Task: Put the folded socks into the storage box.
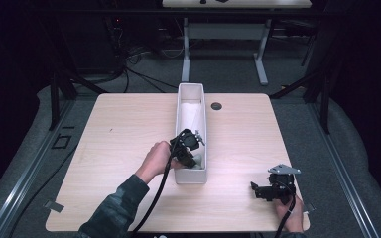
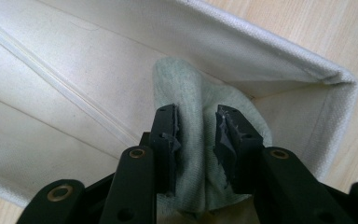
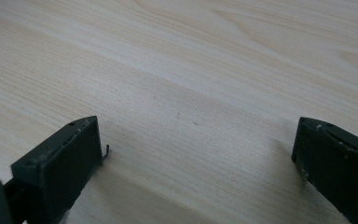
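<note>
Pinching a pale green cloth, the left gripper is reaching into the white bin. The cloth is bunching lengthwise between the jaws (pointing toward the bin's corner). The right gripper is resting wide open on the table.

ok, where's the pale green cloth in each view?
High view: cloth at the near end of the white bin, under the left gripper.
Left gripper view: centre, bunched between the jaws.
Right gripper view: not in it.
Shared landmark: the wooden table.
</note>
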`<act>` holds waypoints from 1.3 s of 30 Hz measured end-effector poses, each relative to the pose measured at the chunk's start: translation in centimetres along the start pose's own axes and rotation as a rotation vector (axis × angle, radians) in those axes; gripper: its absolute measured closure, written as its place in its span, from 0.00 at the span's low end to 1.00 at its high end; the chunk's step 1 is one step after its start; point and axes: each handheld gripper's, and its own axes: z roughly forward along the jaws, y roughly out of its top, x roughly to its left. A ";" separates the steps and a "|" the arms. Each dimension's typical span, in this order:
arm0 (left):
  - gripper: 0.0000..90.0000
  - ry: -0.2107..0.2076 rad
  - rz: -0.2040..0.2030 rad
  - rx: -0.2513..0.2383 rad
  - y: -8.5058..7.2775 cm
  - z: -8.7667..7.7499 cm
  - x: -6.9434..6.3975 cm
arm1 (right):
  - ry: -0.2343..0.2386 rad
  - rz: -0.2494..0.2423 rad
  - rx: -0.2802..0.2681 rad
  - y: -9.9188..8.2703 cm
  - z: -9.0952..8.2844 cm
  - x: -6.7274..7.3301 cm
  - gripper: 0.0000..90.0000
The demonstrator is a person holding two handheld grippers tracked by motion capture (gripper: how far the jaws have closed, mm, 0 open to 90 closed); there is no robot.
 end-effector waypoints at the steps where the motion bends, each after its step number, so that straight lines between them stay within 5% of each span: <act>1: 0.76 0.000 -0.001 0.000 0.0 0.0 0.0 | 0.000 0.000 0.000 0.0 0.0 0.0 0.01; 19: 0.84 -0.016 0.001 0.030 -0.1 0.7 0.1 | 0.000 0.000 0.000 0.0 0.0 0.0 0.01; 26: 0.72 -0.008 -0.013 0.006 -0.1 0.2 0.1 | 0.000 0.000 0.000 0.0 0.0 0.0 0.01; 39: 0.45 0.073 -0.029 -0.060 0.0 -1.5 0.0 | 0.000 0.000 0.000 0.0 0.0 0.0 0.01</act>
